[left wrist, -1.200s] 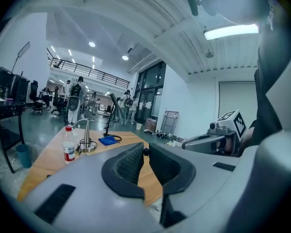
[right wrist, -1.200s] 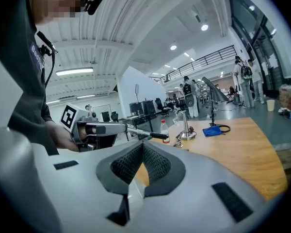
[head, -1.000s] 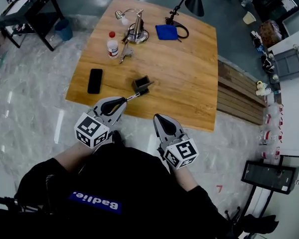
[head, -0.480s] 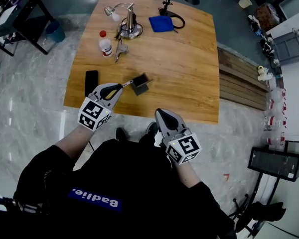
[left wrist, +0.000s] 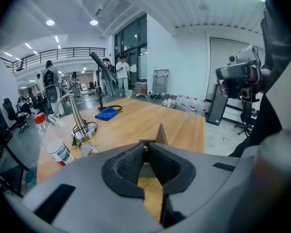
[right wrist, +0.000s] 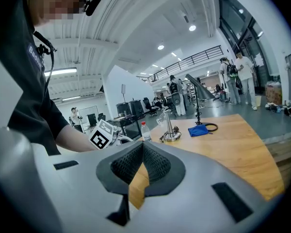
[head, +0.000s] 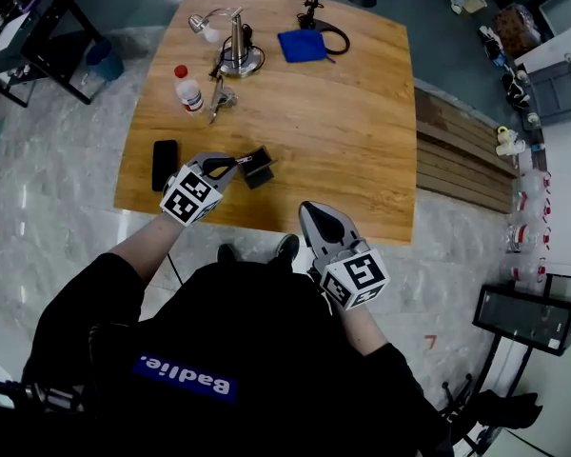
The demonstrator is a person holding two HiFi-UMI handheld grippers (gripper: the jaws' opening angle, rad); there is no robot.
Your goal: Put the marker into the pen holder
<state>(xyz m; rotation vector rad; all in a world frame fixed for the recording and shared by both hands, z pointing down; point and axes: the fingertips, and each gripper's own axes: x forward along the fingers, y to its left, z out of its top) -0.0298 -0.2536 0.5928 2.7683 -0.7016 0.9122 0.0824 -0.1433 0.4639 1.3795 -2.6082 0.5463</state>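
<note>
The wooden surface (head: 343, 141) takes up most of the room in front of the person. A desk lamp (head: 236, 53), a blue cloth (head: 298, 44) and a small bottle (head: 187, 90) stand toward its far side, and a dark phone (head: 165, 164) lies near the left edge.

The left gripper (head: 230, 165) reaches over the near edge with its fingers clenched on the marker (head: 242, 161). In the left gripper view only the marker's end shows, pinched right at the fingertips (left wrist: 138, 154). The right gripper (head: 310, 209) hangs off the near edge, well apart from the work, its fingers pressed together on nothing.

The small dark pen holder (head: 258, 169) stands just beyond the marker's free end, and I cannot tell whether the tip is inside its mouth yet.

The marker looks light, stiff and smooth-barrelled. Held at the tail like this, it can probably swivel in the grip, so a hold nearer mid-barrel would be steadier. The holder seems light too, and a sideways nudge might slide or tip it.
</note>
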